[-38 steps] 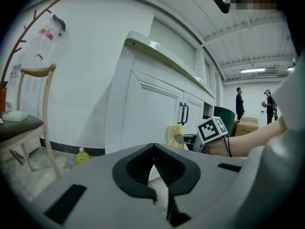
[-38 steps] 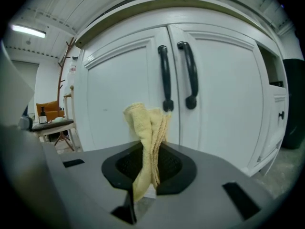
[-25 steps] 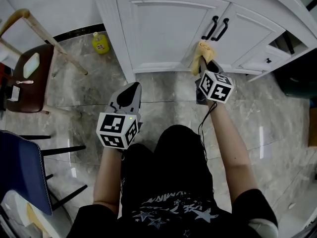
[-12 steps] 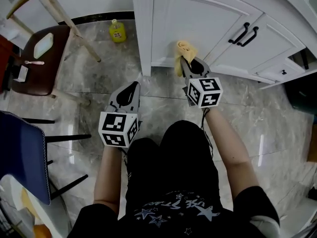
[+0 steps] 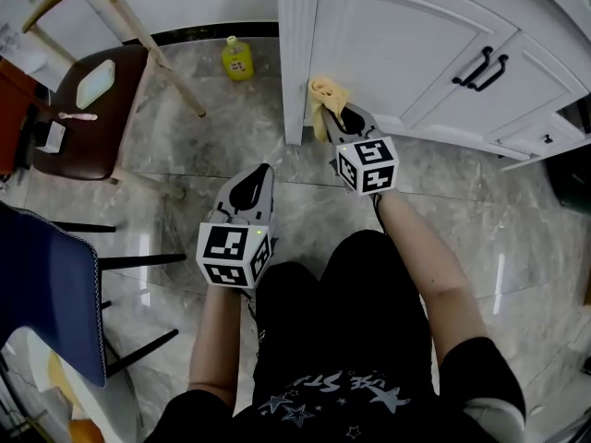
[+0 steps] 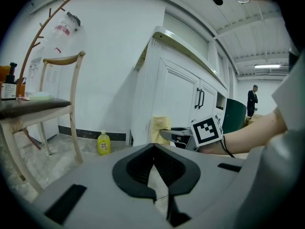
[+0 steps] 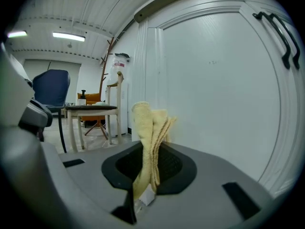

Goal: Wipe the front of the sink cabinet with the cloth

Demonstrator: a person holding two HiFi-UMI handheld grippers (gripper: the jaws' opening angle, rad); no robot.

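Observation:
The white sink cabinet (image 5: 406, 44) fills the top right of the head view, with two black door handles (image 5: 488, 65). My right gripper (image 5: 334, 116) is shut on a folded yellow cloth (image 5: 322, 98), which is pressed to the bottom left corner of the cabinet's left door. In the right gripper view the cloth (image 7: 148, 142) stands up from the closed jaws beside the white door panel (image 7: 214, 89). My left gripper (image 5: 251, 185) hangs over the floor, shut and empty, well short of the cabinet. The left gripper view shows the cloth (image 6: 160, 130) and the right gripper (image 6: 167, 134) against the cabinet (image 6: 171, 99).
A yellow bottle (image 5: 236, 60) stands on the marble floor by the wall, left of the cabinet. A wooden chair (image 5: 92, 109) with a dark seat is at the left. A blue chair back (image 5: 46, 293) is at the lower left. My knees are below the grippers.
The right gripper with the cloth has slid left along the cabinet front, from near the door handles to the left door's bottom corner. The left gripper has stayed shut and idle.

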